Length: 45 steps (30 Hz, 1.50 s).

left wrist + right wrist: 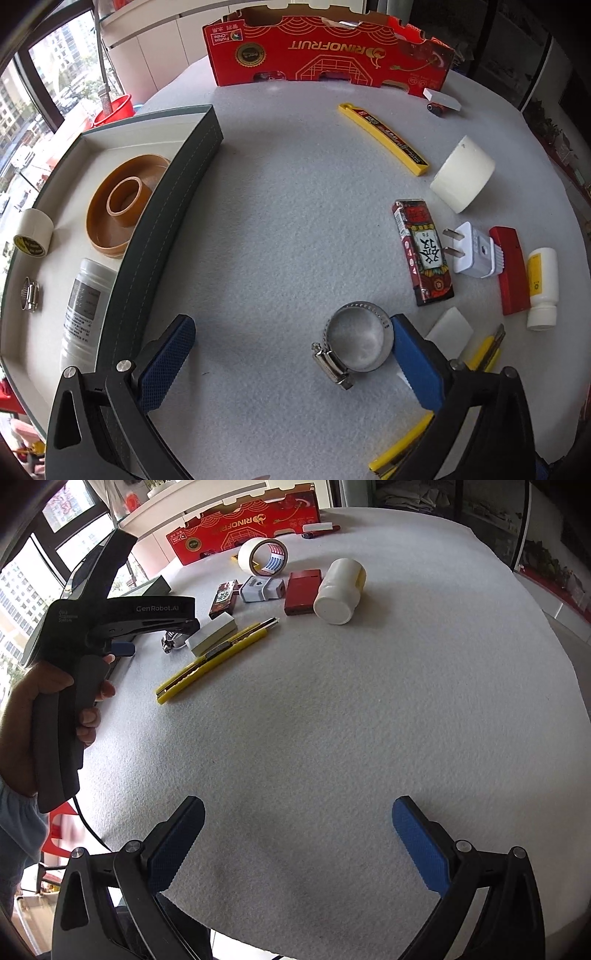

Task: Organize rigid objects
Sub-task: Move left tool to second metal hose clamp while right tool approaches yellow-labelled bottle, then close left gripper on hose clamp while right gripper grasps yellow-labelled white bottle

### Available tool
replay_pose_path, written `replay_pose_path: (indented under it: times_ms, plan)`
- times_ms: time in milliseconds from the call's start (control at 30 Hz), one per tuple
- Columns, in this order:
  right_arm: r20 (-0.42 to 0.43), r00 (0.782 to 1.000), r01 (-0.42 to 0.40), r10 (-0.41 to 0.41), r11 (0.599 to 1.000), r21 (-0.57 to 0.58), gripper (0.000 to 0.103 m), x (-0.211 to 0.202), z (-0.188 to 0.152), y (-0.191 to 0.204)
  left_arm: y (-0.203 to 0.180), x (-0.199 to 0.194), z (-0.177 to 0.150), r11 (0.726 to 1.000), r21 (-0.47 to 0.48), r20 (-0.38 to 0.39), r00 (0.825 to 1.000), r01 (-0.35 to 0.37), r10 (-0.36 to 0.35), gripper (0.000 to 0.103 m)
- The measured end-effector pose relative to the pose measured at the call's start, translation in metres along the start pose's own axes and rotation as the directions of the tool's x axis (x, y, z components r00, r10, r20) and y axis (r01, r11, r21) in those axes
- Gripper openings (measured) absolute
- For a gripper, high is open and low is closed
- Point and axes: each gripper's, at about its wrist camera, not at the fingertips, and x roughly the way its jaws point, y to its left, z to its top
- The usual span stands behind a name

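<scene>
Four items in grey tray at 9 o'clock: brown reel, tape roll, white bottle, small clamp. Shiny steel hose clamp at 5 o'clock, beside spread-fingered left gripper. Right gripper likewise spread, holding nothing.

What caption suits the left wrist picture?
Open left hand-held gripper beside a metal hose clamp, near the tray.

Open felt worktop before my right tool: passable. Left tool: gap holds hose clamp; box wall left, clutter right.
</scene>
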Motion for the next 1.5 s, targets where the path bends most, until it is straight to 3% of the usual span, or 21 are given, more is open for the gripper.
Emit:
replay_pose_path:
  times_ms: [200,433,600,767,933,1300,1500]
  plan:
    - [-0.010,1.000,0.015,-0.014,0.995,0.097,0.102,0.010,0.033,-0.015,0.003,0.000,-0.003,1.000,-0.015,0.017,1.000,0.004,-0.004,0.103]
    - [-0.019,0.995,0.099,-0.097,0.974,0.205,0.102,0.032,0.094,-0.041,0.000,-0.004,-0.014,0.999,-0.044,0.097,0.995,0.000,0.004,0.103]
    - [-0.025,0.995,0.097,-0.094,0.954,0.283,0.102,0.045,0.129,-0.054,0.000,-0.005,-0.015,0.999,-0.047,0.113,0.994,0.002,0.003,0.103]
    - [-0.069,0.980,0.197,-0.186,0.945,0.262,0.102,0.058,0.156,-0.061,0.000,-0.005,-0.015,0.999,-0.044,0.117,0.993,0.004,0.001,0.103]
    - [-0.092,0.954,0.299,-0.285,0.914,0.272,0.102,0.063,0.160,-0.075,0.000,-0.005,-0.015,0.999,-0.042,0.109,0.994,0.004,0.000,0.103]
    - [-0.008,0.953,0.296,-0.303,0.923,0.244,0.102,0.057,0.142,-0.070,-0.014,-0.005,-0.016,0.999,-0.034,0.134,0.991,0.013,-0.009,0.103]
    - [-0.051,0.956,0.291,-0.288,0.927,0.237,0.102,0.058,0.141,-0.065,-0.014,-0.006,-0.013,0.999,-0.041,0.095,0.995,0.008,-0.004,0.102]
